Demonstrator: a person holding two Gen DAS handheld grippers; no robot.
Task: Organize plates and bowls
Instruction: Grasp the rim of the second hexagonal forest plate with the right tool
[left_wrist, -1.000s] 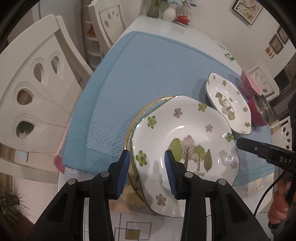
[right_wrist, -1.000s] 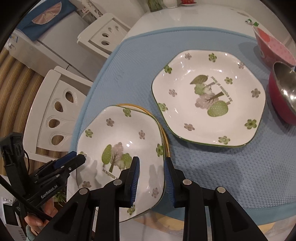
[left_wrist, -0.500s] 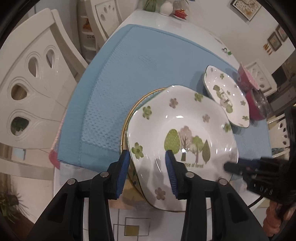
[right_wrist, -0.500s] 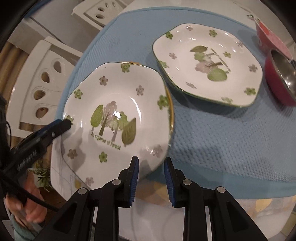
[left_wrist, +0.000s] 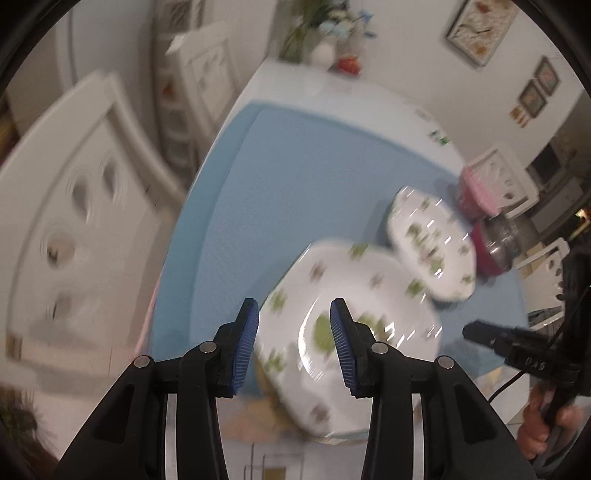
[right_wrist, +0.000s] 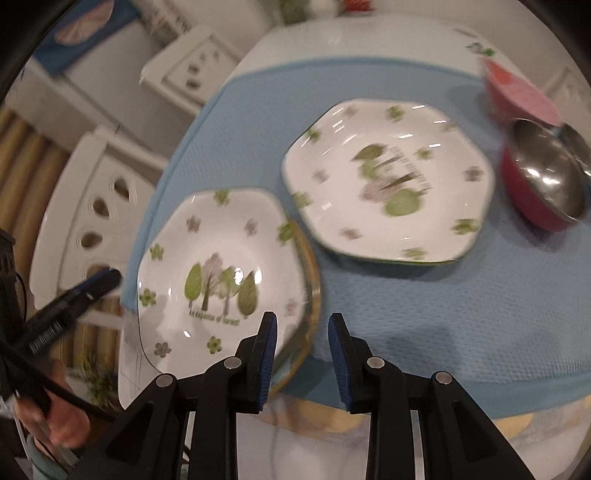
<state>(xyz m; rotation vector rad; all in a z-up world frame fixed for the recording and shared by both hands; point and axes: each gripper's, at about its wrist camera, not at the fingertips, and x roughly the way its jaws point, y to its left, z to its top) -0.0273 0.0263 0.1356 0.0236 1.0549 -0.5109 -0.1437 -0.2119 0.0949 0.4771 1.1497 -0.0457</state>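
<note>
Both my hand-held grippers, left and right, hang empty with jaws apart. The tree plate lies on a gold-rimmed one (blue mat, worktop edge); a second plate sits beside two red bowls.

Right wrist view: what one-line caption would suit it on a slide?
Open right gripper above a tree-print plate on a gold-rimmed plate, beside a second floral plate.

Glossy ceramic plates, shiny steel bowl, textured cloth mat
</note>
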